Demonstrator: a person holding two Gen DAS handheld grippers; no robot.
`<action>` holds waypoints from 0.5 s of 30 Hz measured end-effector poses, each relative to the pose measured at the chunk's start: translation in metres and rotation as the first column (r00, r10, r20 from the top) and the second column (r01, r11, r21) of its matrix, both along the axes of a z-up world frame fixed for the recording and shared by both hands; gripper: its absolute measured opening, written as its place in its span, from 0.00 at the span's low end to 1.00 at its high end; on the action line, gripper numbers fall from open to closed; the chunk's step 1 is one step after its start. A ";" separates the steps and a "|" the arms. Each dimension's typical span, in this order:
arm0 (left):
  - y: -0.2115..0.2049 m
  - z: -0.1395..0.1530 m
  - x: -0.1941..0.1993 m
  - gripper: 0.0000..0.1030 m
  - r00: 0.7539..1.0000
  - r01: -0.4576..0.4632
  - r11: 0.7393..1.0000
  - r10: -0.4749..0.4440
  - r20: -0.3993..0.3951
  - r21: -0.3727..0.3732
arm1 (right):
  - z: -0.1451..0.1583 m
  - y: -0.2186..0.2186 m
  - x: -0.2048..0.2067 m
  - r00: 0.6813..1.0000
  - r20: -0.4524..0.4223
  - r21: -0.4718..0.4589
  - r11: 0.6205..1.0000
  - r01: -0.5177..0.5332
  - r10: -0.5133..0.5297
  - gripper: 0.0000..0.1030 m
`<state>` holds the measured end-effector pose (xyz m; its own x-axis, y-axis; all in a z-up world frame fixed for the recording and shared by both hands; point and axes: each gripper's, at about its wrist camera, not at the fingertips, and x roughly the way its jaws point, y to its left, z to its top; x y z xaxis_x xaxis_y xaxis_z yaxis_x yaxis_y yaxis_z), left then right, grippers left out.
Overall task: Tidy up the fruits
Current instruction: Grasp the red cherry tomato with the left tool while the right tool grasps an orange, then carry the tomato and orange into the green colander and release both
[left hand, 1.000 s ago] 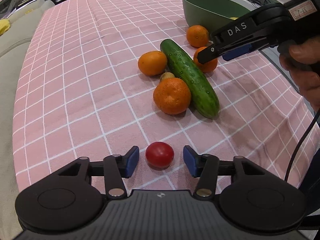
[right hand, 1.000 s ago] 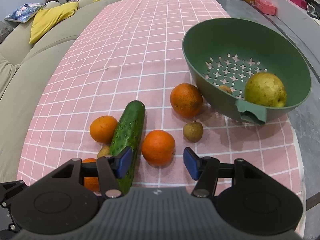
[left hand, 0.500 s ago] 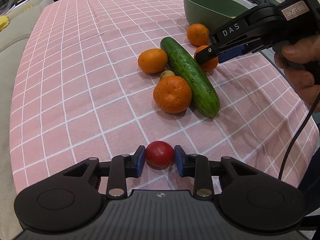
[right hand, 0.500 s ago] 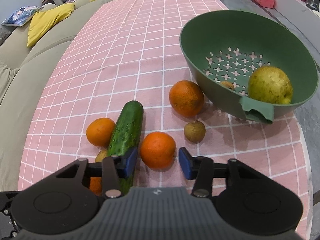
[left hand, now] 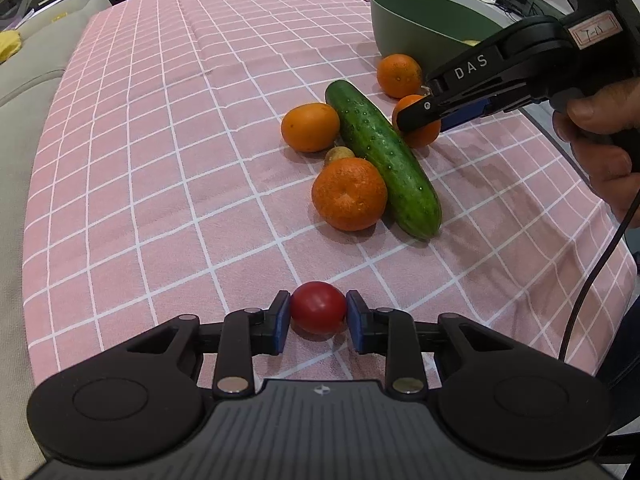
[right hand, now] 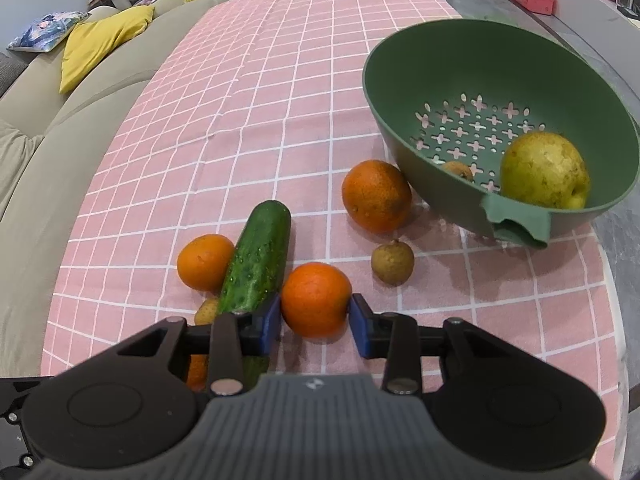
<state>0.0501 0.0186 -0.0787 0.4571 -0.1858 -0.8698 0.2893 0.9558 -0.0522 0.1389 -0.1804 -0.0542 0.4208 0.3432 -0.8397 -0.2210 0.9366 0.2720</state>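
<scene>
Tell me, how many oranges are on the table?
4. First orange by the green bowl; second orange on the cucumber's bowl side; third orange and fourth orange on its other side. More may hide behind the bowl.

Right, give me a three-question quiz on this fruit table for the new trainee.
1. Multiple choice: what sits between the left gripper's jaws? A) a banana B) a tomato C) a lemon
2. True or false: the green colander is empty.
3. How many oranges lie on the tablecloth?

Key
1. B. Those jaws are closing with the tomato between them.
2. False. A pear and a small brown fruit lie inside.
3. Four. The right gripper's jaws are closing around one orange.
</scene>
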 end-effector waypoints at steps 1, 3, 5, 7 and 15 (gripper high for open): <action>0.000 0.000 0.000 0.32 1.000 -0.001 1.000 0.001 0.001 -0.002 | 0.001 -0.001 0.000 1.000 0.003 0.000 1.000 0.000 0.000 0.33; 0.000 0.002 -0.001 0.32 1.000 -0.002 1.000 0.002 0.005 -0.003 | 0.003 -0.002 -0.001 1.000 0.009 0.003 1.000 -0.002 0.002 0.33; 0.000 0.005 -0.002 0.32 1.000 -0.008 1.000 0.008 0.010 -0.012 | 0.007 -0.005 -0.002 1.000 0.019 0.007 1.000 -0.005 0.005 0.33; 0.001 0.010 -0.002 0.32 1.000 -0.022 0.999 0.023 0.015 -0.035 | 0.013 -0.008 -0.003 1.000 0.028 0.012 1.000 -0.008 0.008 0.33; -0.008 0.035 0.017 0.32 0.998 -0.027 0.998 0.030 0.050 -0.064 | 0.049 -0.029 -0.001 0.996 0.090 0.079 0.997 0.006 -0.013 0.33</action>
<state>0.0673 0.0109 -0.0438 0.5064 -0.2261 -0.8321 0.2656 0.9590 -0.0990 0.1384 -0.2097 -0.0056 0.4971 0.4021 -0.7689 -0.2389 0.9153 0.3242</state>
